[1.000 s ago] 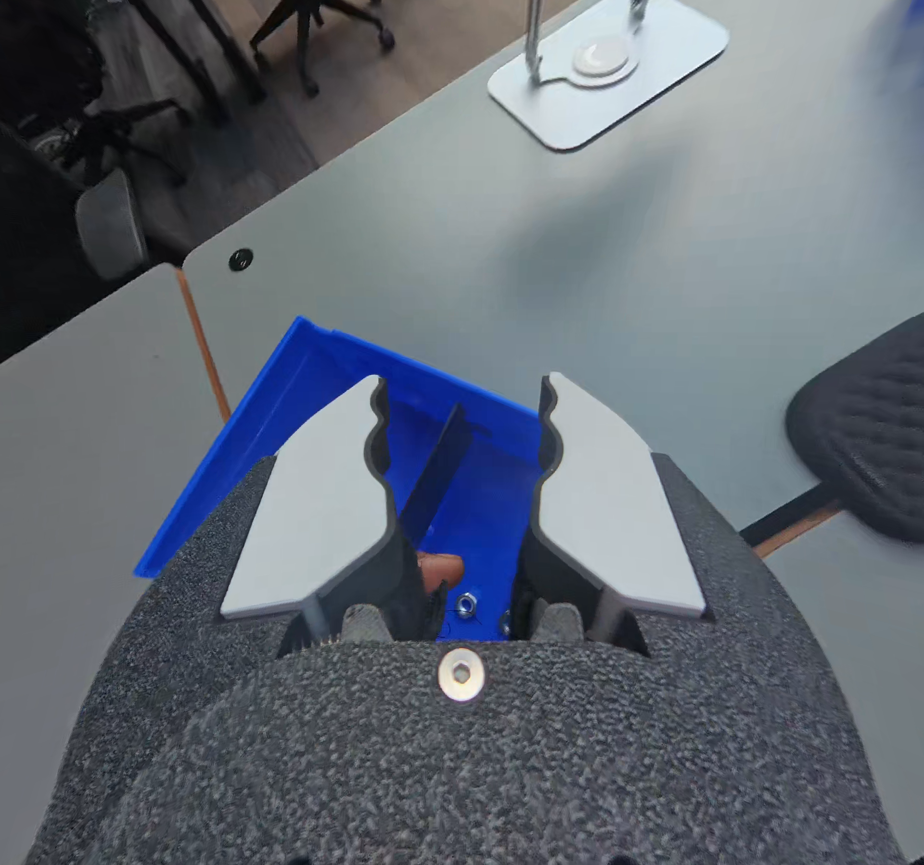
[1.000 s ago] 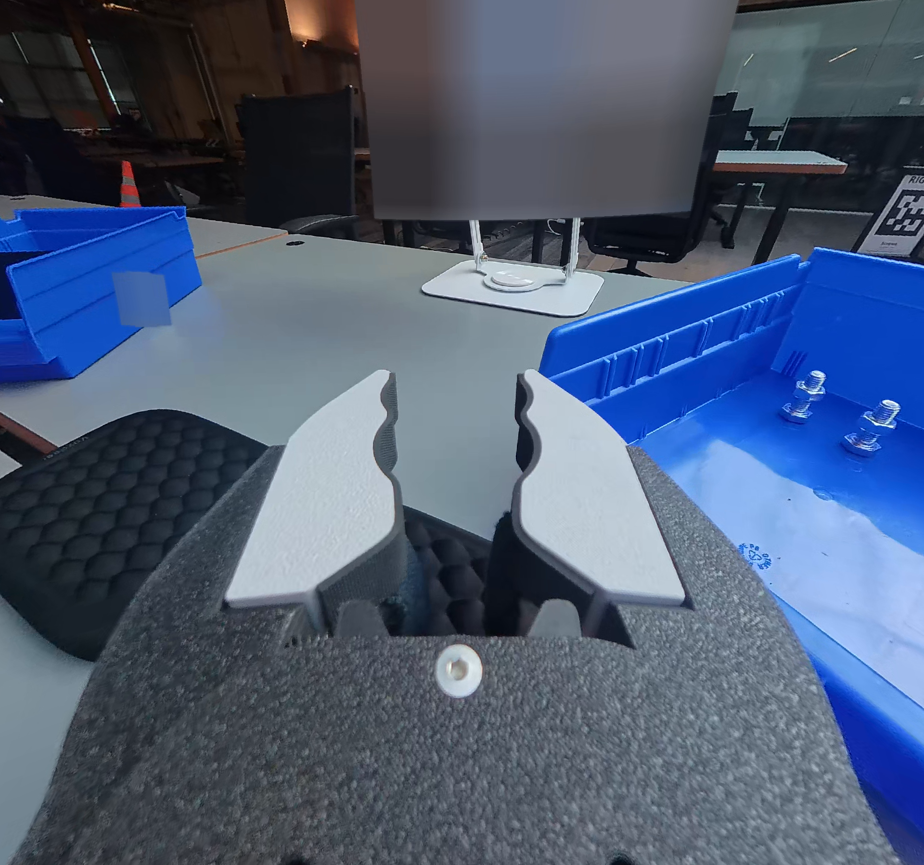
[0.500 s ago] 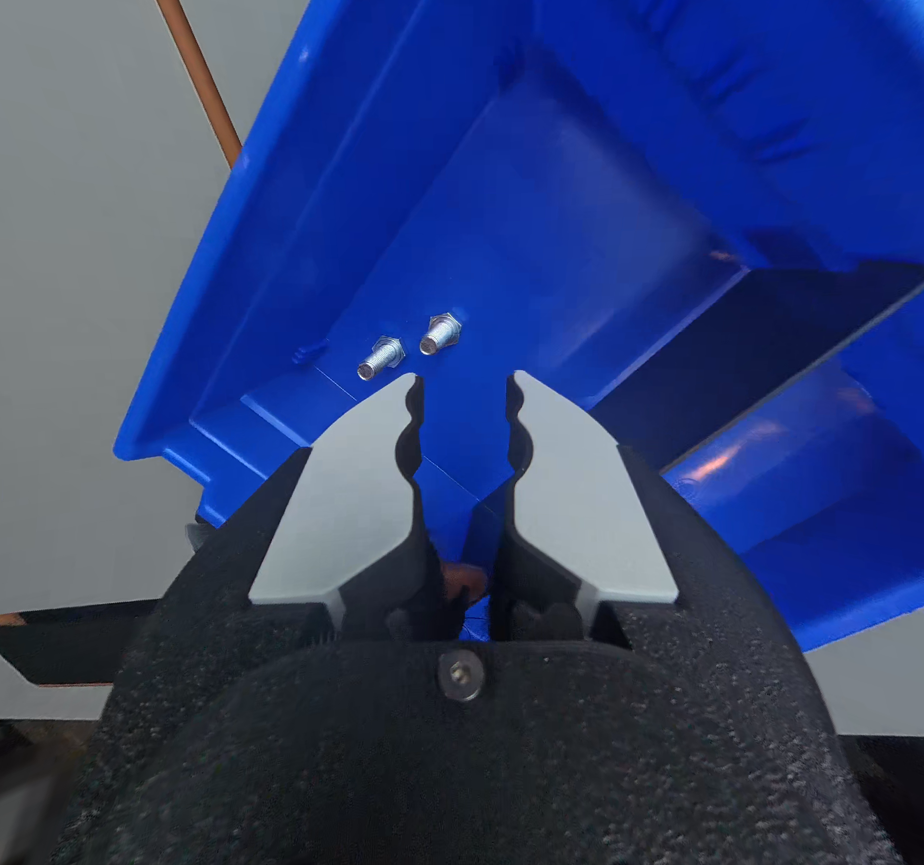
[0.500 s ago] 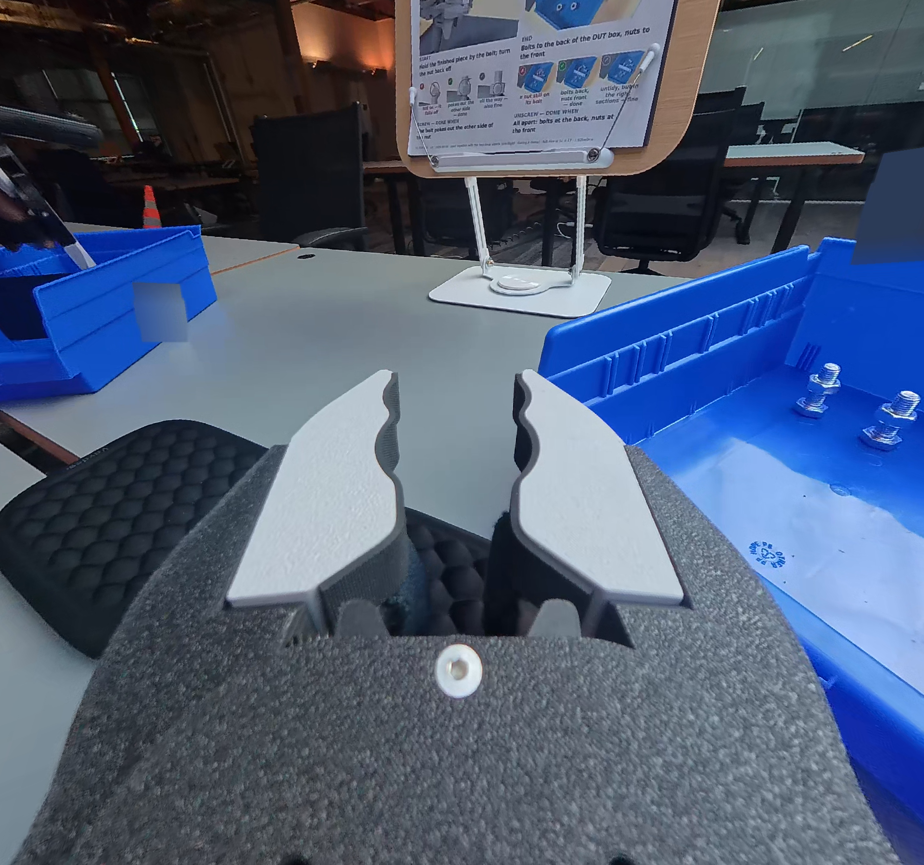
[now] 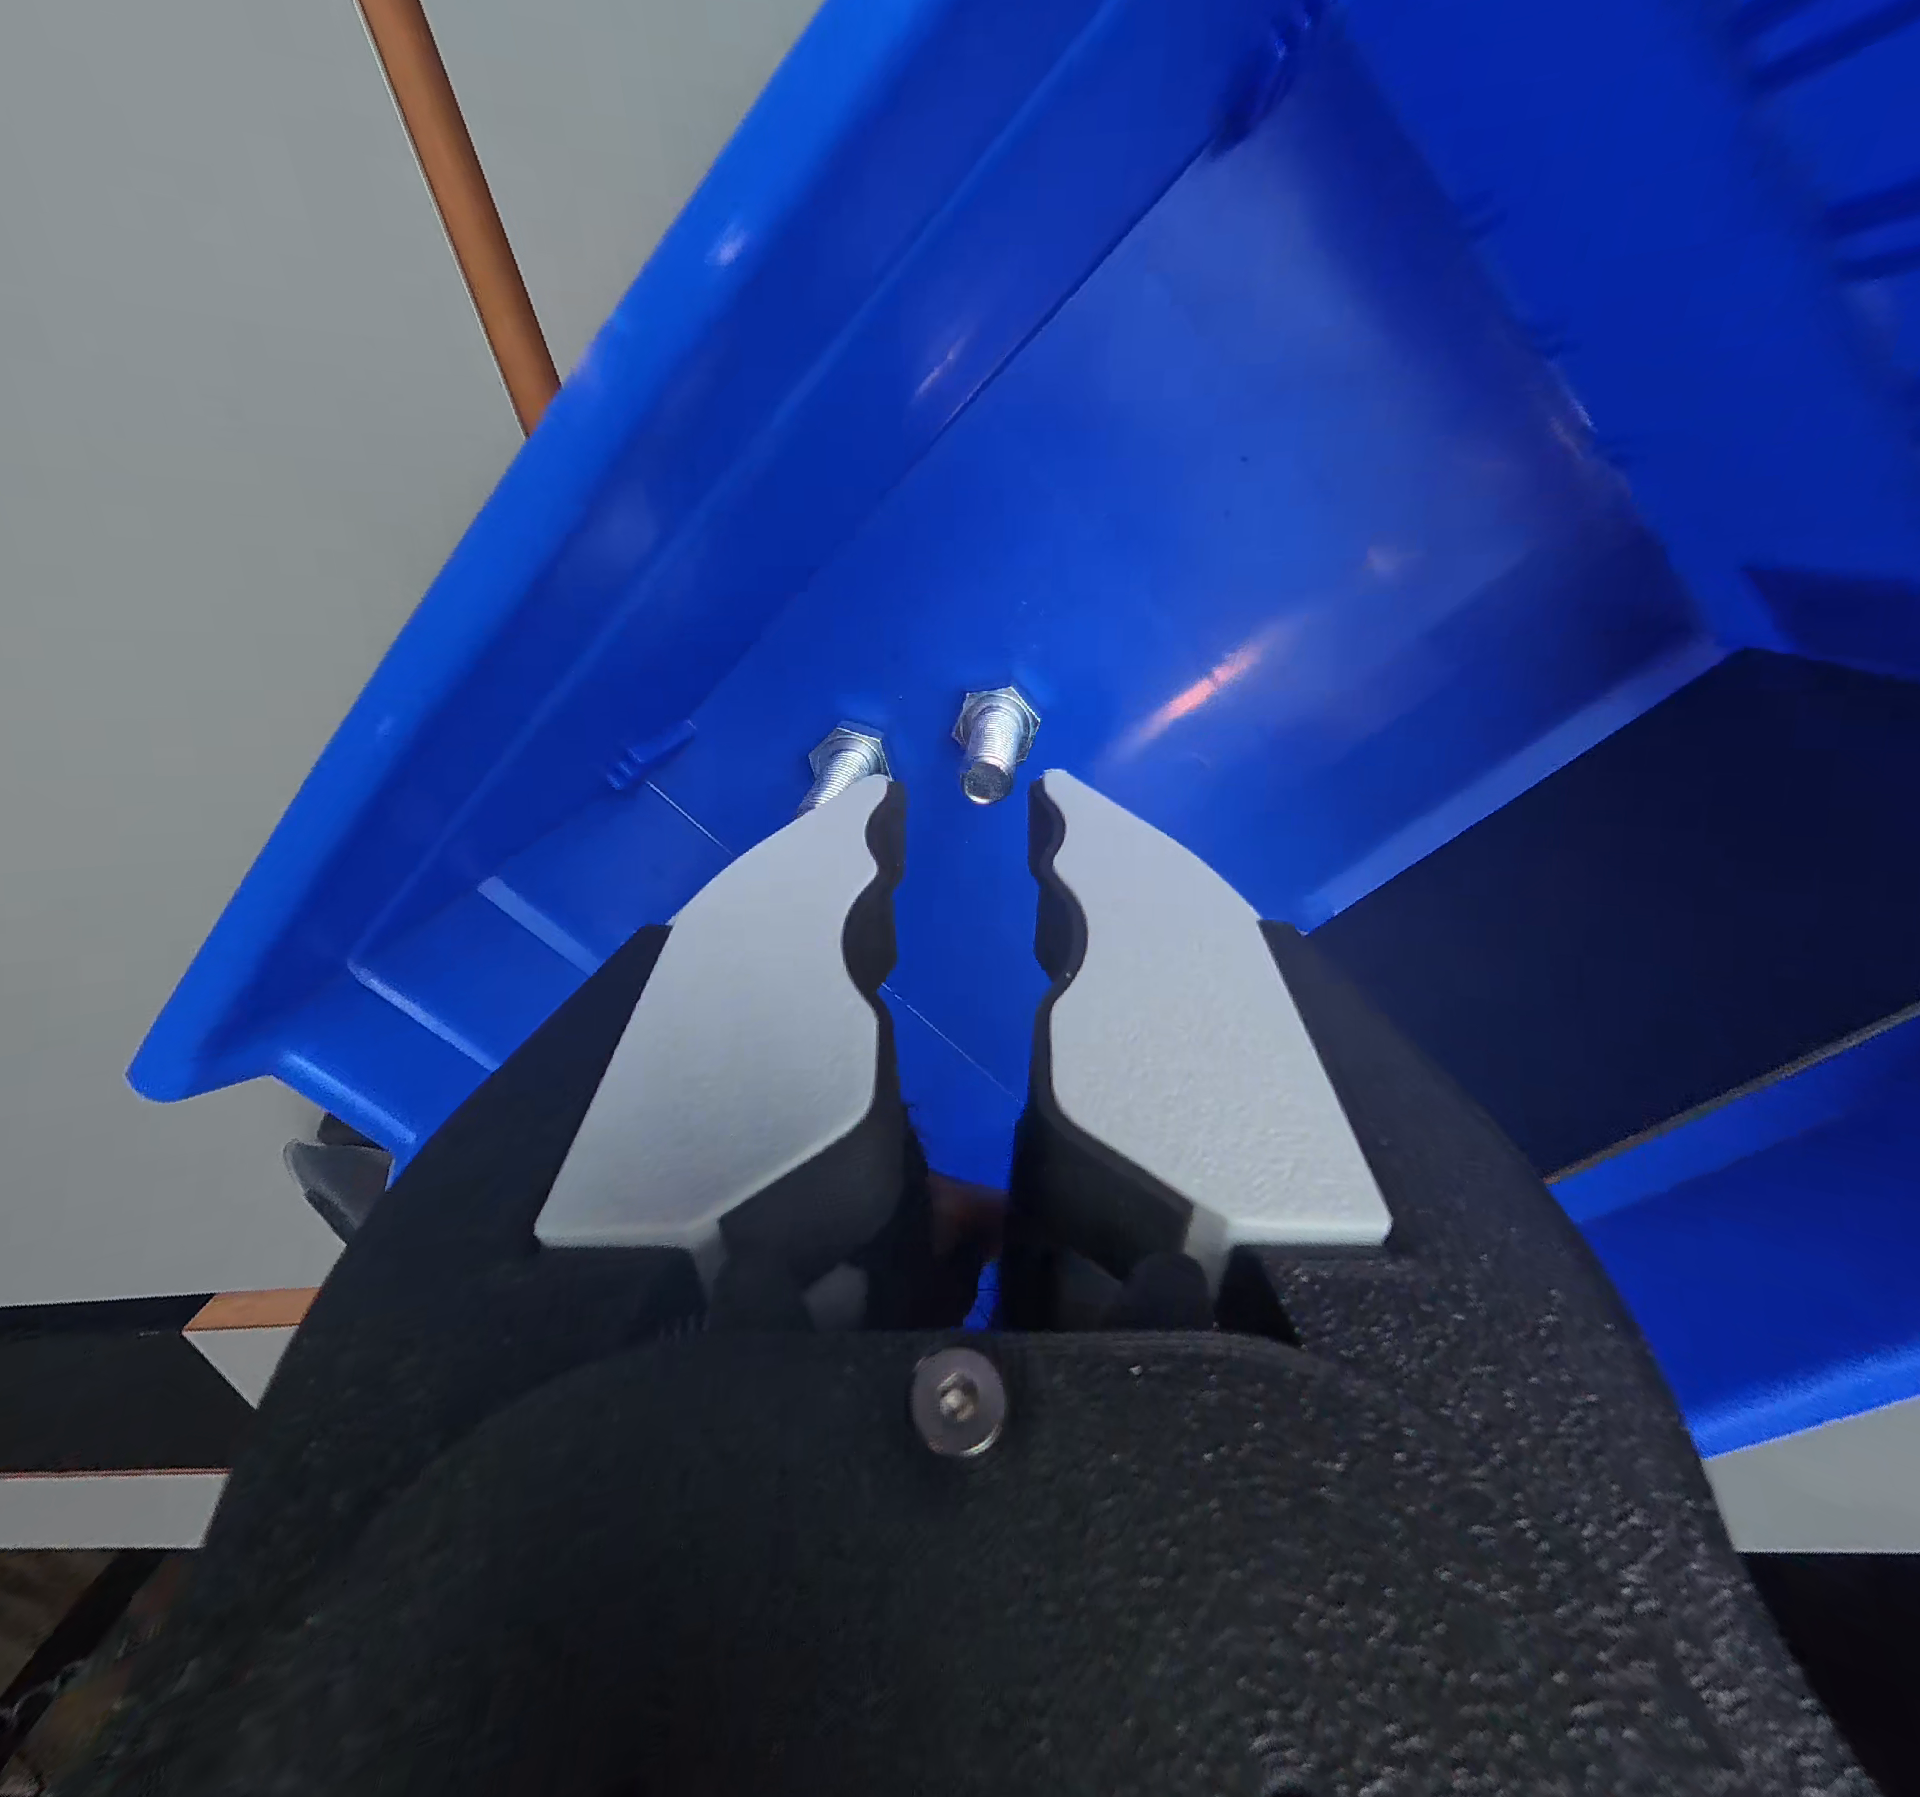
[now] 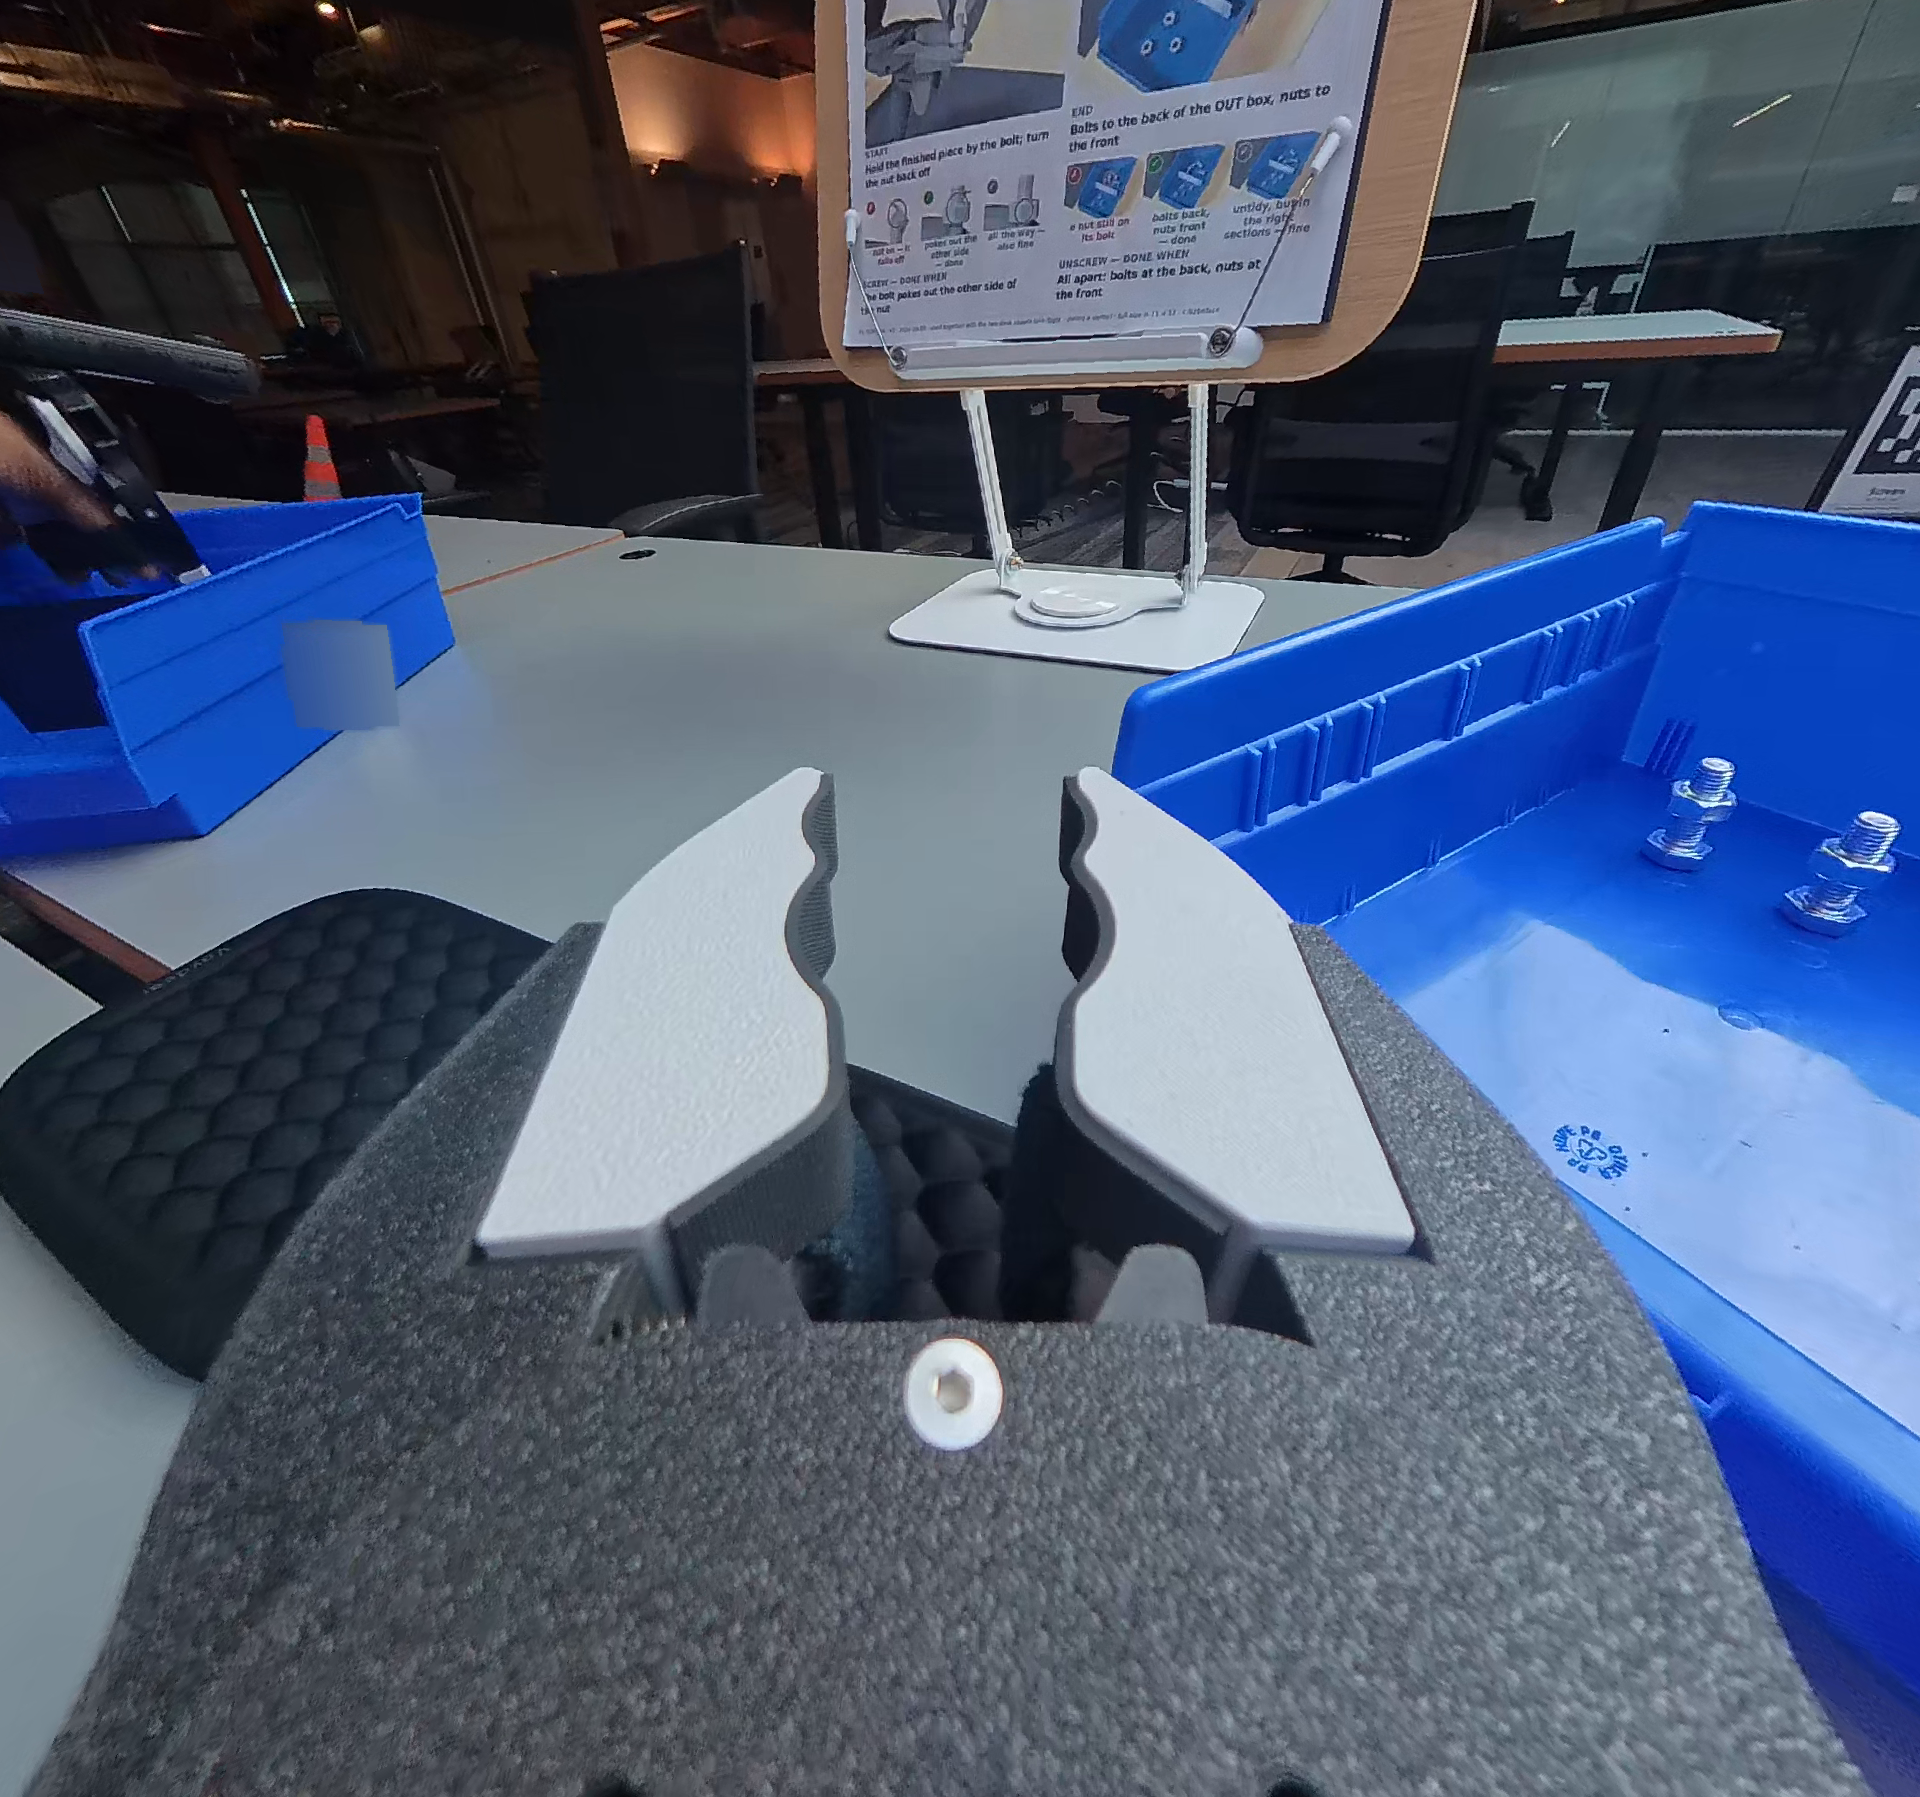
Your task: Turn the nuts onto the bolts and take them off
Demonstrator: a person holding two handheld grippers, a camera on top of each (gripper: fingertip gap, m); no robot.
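In the left wrist view my left gripper (image 5: pixel 961 786) is open and empty, pointing down into a blue bin (image 5: pixel 727 459). Two bare bolts stand on the bin floor just past the fingertips: one (image 5: pixel 992 745) right in front of the gap, the other (image 5: pixel 847 765) partly behind the left fingertip. In the right wrist view my right gripper (image 6: pixel 945 791) is open and empty, held above the grey table. A second blue bin (image 6: pixel 1382 708) at the right holds two bolts with nuts on them (image 6: pixel 1688 812) (image 6: pixel 1839 880), standing upright near its back wall.
A black honeycomb pad (image 6: pixel 197 1051) lies under and left of my right gripper. An instruction board on a white stand (image 6: pixel 1081 604) stands at the table's far side. The left bin (image 6: pixel 229 646) shows far left with the other gripper (image 6: pixel 94 490) over it. A black divider (image 5: pixel 1621 937) splits the left bin. Tip to tip, the grippers are about 65 centimetres apart.
My left gripper tipped down into the left bin, narrowed its opening, and moved closer to the two bolts. My right gripper stayed open and almost still, tilting up a little.
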